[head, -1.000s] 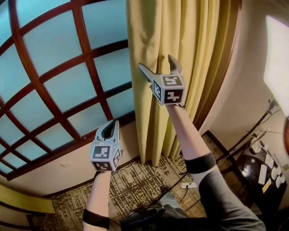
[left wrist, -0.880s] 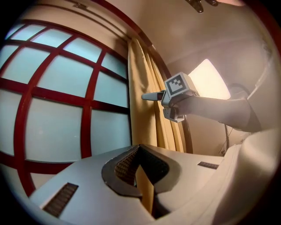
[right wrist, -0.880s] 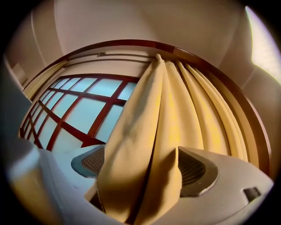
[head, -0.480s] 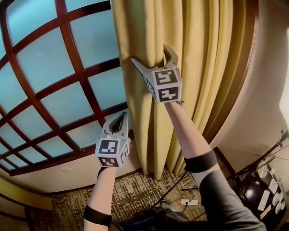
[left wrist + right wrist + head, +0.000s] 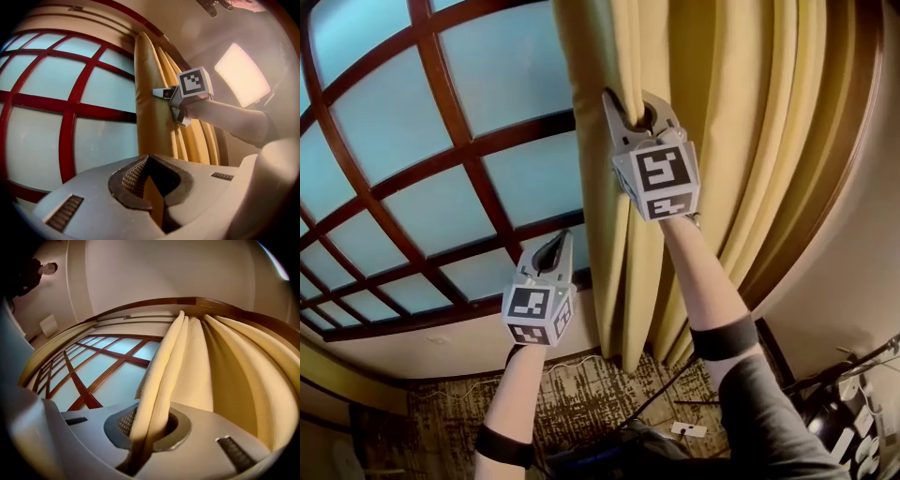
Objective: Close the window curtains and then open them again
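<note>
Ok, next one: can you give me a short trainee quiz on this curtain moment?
1. True or false: the left gripper is clamped on the pleated yellow fabric curtain.
2. Which gripper grips a curtain fold? A left, B right, C both.
3. What stands behind the left gripper?
Key: 1 false, its jaws are shut on nothing. 2 B; the right gripper has just been closing its jaws, the fold between them. 3 the red-brown wooden-framed window.

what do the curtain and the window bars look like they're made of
Curtain: thick fabric, matte yellow, going by its soft deep folds. Window bars: probably wood with a glossy reddish-brown finish, since they catch the light; painted metal can't be ruled out.
</note>
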Demonstrator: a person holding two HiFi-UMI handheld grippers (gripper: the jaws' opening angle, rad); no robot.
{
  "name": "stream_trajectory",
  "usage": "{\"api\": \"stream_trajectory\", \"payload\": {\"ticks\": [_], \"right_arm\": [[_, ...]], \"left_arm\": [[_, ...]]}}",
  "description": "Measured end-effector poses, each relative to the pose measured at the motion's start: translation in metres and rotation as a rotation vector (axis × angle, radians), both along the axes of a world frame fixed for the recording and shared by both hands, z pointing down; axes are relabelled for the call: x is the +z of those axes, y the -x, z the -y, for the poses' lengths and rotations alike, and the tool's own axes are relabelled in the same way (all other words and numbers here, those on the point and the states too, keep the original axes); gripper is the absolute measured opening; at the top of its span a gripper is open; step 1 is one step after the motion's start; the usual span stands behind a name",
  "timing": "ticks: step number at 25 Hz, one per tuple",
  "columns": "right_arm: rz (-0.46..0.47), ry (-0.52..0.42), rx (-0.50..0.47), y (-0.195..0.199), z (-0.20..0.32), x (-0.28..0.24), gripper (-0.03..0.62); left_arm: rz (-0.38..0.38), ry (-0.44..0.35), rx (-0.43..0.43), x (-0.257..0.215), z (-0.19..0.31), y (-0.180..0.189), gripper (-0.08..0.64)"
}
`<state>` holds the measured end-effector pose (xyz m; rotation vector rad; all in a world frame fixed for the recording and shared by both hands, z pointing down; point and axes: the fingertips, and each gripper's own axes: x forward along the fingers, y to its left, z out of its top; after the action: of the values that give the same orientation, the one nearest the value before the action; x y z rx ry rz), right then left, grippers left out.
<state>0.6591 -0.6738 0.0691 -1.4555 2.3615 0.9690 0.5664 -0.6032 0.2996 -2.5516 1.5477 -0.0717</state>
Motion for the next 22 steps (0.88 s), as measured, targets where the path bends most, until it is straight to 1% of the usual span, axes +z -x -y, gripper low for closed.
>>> {"api": "stream_trajectory", "payload": {"ticks": [3,6,8,13,17,22], "right_arm": [[-0.078,-0.032,0.019,0.017,-0.001,0.001,0.032],[-0.189,-0.091,0.033,0.046,-0.009,-0.001,0.032],[-0.249,-0.128,0.030,0.068,-0.016,-0.003,0.035],[-0.345,-0.174,-0.033,0.135,-0.031,-0.009,0.040],[-0.429,-0.209,-0.081,0.185,-0.048,-0.016,0.041],[-0.524,-0.291,-0.154,0.248,-0.075,-0.032,0.043]], "left_arm": [[-0.004,0.004,-0.020,0.001,0.002,0.016,0.000],[-0.031,-0.004,-0.059,-0.003,0.003,0.038,0.000],[-0.037,-0.007,-0.079,-0.006,0.001,0.052,0.000],[-0.087,-0.009,-0.124,-0.014,-0.004,0.093,0.000],[-0.103,-0.019,-0.148,-0.021,-0.013,0.125,0.000],[-0.142,-0.029,-0.195,-0.026,-0.022,0.172,0.000]]}}
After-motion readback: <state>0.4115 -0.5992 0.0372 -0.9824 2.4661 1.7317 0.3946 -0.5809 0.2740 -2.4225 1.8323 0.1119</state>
